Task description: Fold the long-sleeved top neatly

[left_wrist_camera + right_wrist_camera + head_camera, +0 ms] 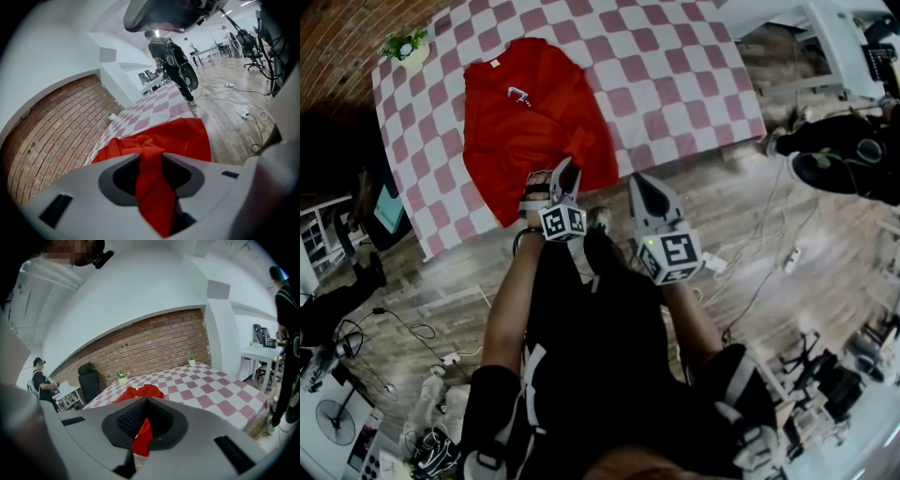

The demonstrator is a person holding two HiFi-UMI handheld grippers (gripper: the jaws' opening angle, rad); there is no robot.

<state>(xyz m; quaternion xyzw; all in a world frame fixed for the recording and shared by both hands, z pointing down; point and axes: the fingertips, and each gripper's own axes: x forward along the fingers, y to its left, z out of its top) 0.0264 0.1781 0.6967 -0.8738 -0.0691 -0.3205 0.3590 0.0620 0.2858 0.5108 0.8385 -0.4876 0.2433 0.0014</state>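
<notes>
– While both grippers hang by the near edge, what's the deal on that pink-and-white checked table [675, 75]?

– Red long-sleeved top [520, 131] lies on its left half, collar at the far end, all rumpled toward the near edge. Left gripper [566, 173] has its jaws apart, a fold of red cloth running through the gap. Right gripper [639, 185] sits just right of it, off the table, jaws closed together. Tiny potted plant [411, 49] sits at the far left corner.
</notes>
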